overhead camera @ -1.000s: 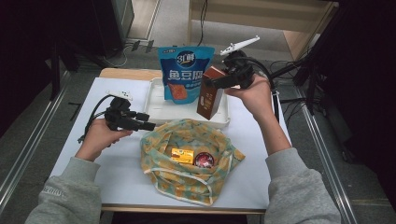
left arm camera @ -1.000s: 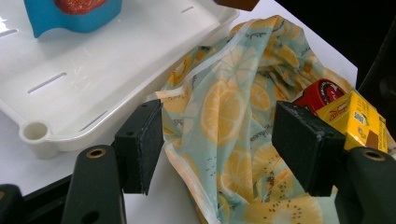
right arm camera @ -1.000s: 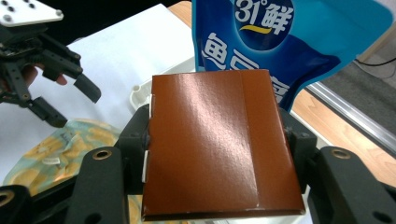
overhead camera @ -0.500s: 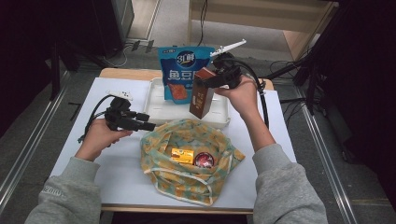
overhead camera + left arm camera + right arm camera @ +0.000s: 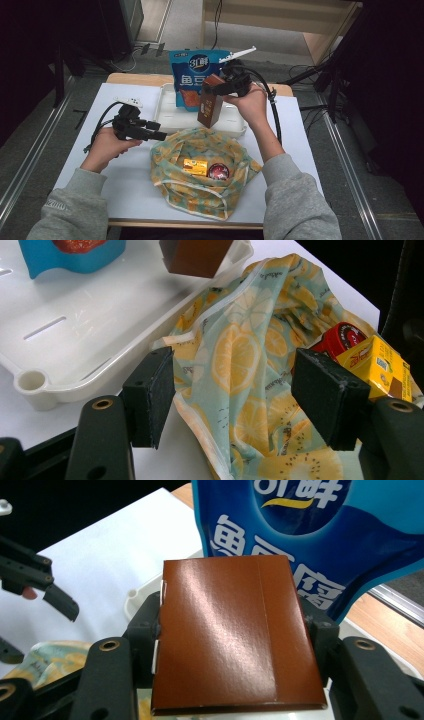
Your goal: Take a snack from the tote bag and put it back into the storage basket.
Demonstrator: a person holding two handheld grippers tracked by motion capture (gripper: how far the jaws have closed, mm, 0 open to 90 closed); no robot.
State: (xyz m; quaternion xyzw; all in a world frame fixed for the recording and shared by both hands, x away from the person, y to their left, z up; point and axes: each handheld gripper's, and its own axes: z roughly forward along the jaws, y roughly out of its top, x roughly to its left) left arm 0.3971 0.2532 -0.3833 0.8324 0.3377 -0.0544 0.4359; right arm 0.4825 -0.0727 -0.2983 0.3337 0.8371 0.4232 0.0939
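tray (image 5: pixel 167 117) behind bag (image 5: pixel 200 195) (pouch (image 5: pixel 192 75) in tray)

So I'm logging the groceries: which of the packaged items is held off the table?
The brown rectangular carton, clamped in the right gripper above the white tray.

The left tongs (image 5: pixel 159 135) lie low over the worktop (image 5: pixel 90 165), gripped from behind by the left hand (image 5: pixel 107 147); their jaws stand wide apart with nothing between them, pointing toward the right tongs' side; the right tongs (image 5: pixel 212 91) are raised higher and farther forward, held by the right hand (image 5: pixel 252 105); their jaws press both sides of a brown box (image 5: pixel 232 635), which hangs tilted below them; both grey-sleeved forearms reach forward.
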